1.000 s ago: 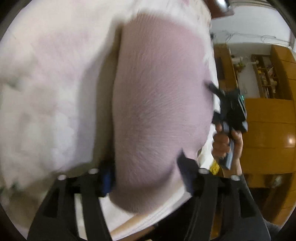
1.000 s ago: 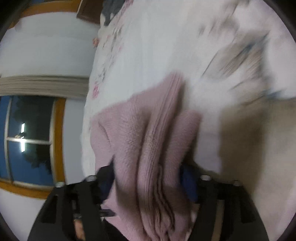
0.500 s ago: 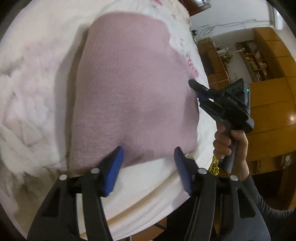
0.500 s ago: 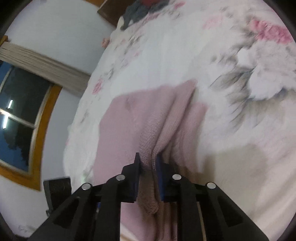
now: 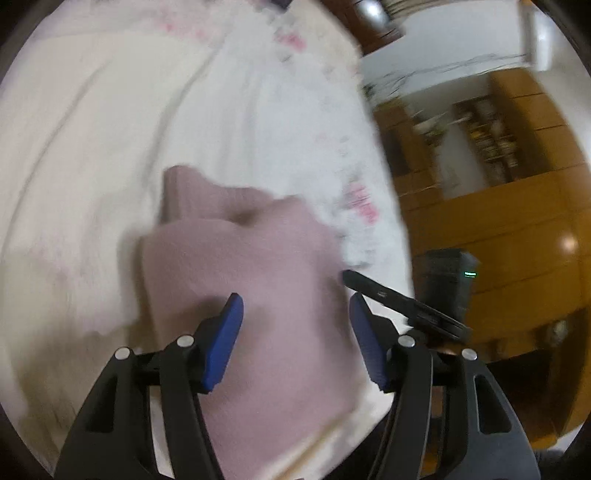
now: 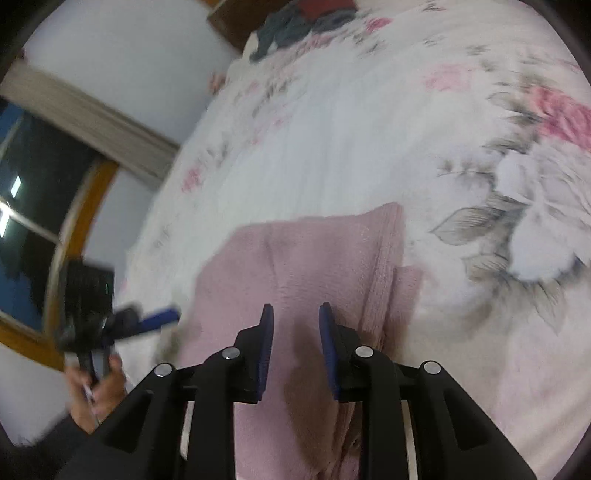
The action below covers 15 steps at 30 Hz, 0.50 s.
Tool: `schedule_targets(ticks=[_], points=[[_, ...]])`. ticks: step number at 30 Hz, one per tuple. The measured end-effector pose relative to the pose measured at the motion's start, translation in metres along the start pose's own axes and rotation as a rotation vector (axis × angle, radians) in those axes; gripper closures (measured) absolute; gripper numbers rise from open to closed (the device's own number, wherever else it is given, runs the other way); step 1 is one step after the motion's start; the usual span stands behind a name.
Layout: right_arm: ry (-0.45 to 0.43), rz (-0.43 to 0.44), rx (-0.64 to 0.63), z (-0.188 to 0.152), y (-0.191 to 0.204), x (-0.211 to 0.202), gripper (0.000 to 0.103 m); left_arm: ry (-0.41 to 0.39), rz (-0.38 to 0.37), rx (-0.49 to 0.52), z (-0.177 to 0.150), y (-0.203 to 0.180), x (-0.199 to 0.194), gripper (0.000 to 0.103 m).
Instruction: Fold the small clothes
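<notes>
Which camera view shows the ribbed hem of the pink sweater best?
The right wrist view: the sweater is sharper there, and its ribbed hem is visible. The left wrist view shows only blurred pink fabric.

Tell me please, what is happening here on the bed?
A person is folding a small pink knitted garment on a bed with a floral bedspread, working with a pair of tongs in each hand. At this moment both the left tongs and the right tongs are open and hold nothing. The garment lies folded on the bedspread beneath them. A pile of dark clothes waits at the far end.
</notes>
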State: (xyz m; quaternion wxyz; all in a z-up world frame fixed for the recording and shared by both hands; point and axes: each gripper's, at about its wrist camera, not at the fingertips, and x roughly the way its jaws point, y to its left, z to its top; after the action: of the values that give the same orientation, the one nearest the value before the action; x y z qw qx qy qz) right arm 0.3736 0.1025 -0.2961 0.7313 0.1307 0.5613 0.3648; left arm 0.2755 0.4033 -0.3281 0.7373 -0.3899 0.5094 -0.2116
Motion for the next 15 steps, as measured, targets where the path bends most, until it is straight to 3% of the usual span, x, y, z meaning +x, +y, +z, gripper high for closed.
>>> schedule_targets(ticks=[2,3,4,6,11,12,14,15], points=[[0.044,-0.098,-0.020,0.002,-0.012,0.018,0.103,0.025,0.014,-0.046,0.009,0.021,0.013,0.057],[0.049,-0.113,-0.013,0.003,-0.021,0.023,0.103,0.022,0.015,-0.056,0.010,0.024,0.016,0.065],[0.049,-0.085,0.026,0.003,-0.033,0.025,0.103,0.020,0.018,-0.064,0.012,0.024,0.016,0.067],[0.045,-0.054,0.053,0.003,-0.035,0.019,0.103,0.015,0.037,-0.046,0.010,0.011,0.006,0.065],[0.030,0.014,-0.086,-0.032,0.017,-0.014,0.098,-0.011,-0.041,0.047,-0.025,-0.007,-0.026,0.058],[0.051,0.006,-0.117,-0.041,0.023,-0.012,0.098,0.004,-0.014,0.054,-0.032,-0.006,-0.021,0.058],[0.100,-0.093,-0.170,-0.057,0.025,0.004,0.103,0.043,0.067,0.063,-0.040,0.004,-0.005,0.061],[0.109,-0.123,-0.189,-0.062,0.021,0.010,0.103,0.049,0.077,0.065,-0.041,0.007,0.001,0.066]])
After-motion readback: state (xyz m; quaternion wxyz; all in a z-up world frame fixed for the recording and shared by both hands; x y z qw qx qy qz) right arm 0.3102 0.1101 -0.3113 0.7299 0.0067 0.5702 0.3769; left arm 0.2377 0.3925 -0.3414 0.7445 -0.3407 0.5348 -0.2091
